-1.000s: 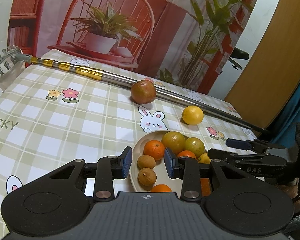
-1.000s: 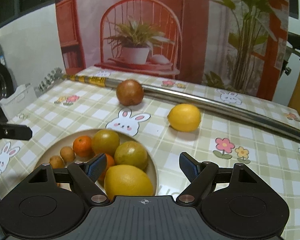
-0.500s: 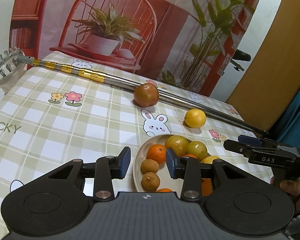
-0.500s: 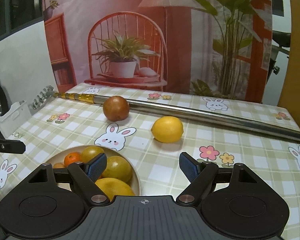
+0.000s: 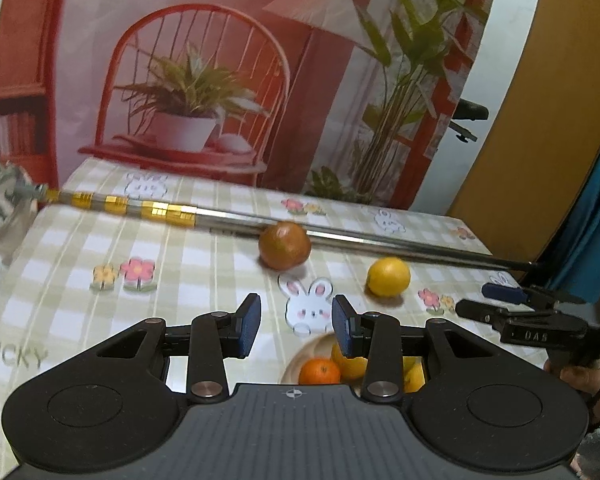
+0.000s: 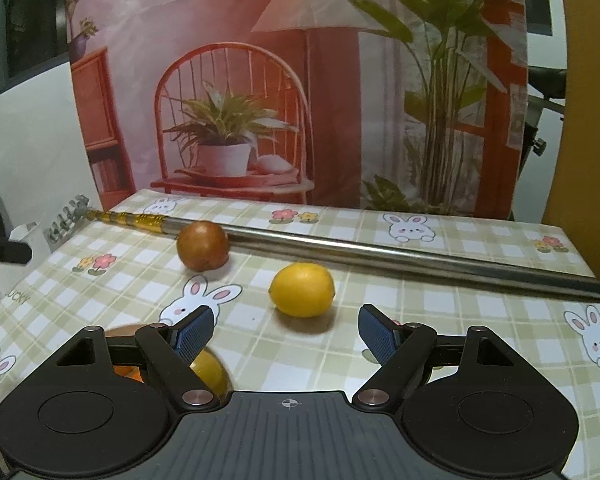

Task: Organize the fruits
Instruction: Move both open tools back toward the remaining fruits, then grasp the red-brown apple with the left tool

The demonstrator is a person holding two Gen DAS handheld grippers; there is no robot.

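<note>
We see the left gripper with jaws moderately apart, holding nothing, above the near rim of the plate. The plate holds an orange and other citrus, mostly hidden behind the fingers. The right gripper has its jaws wide and empty, with the lemon lying on the cloth just beyond, between the 2 fingertips' lines. A brown fruit rests touching the metal pole, which crosses the table's far side. We count 2 loose fruits off the plate.
</note>
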